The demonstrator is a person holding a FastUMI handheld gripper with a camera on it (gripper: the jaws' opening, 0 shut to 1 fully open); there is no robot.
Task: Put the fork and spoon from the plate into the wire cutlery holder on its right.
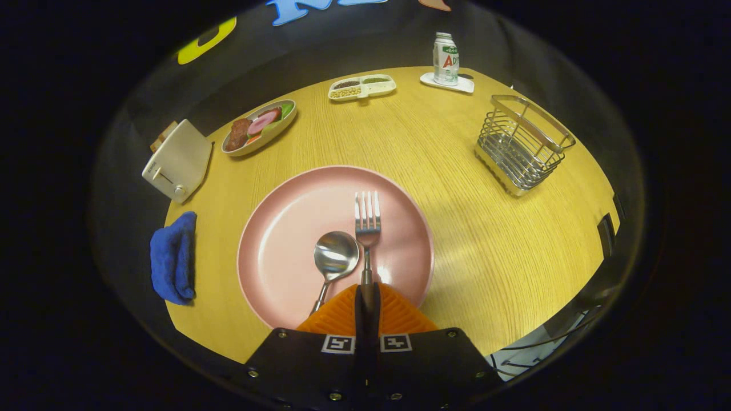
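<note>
Gripper view over a round wooden table (434,148). The gripper (367,294) has its two fingers drawn together on the handle of the fork (368,220), which runs between them; the fork's tines point away over the pink plate (285,228), and whether the fork is lifted clear or resting on the plate cannot be told. The spoon (335,255) lies on the plate just left of the fork, bowl upward, its handle slanting back beside the fingers and untouched. The wire cutlery holder (522,145) stands well apart, beyond the plate and to its right, and nothing shows inside it. Judged from this layout, the task is at its first stage: the fork is gripped but not yet carried across, and the spoon's transfer remains entirely to do. Also on the table: a toaster (177,160), a blue cloth (173,257), an oval dish of food (260,127), a divided tray (361,87) and a bottle (445,58) on a coaster.
</note>
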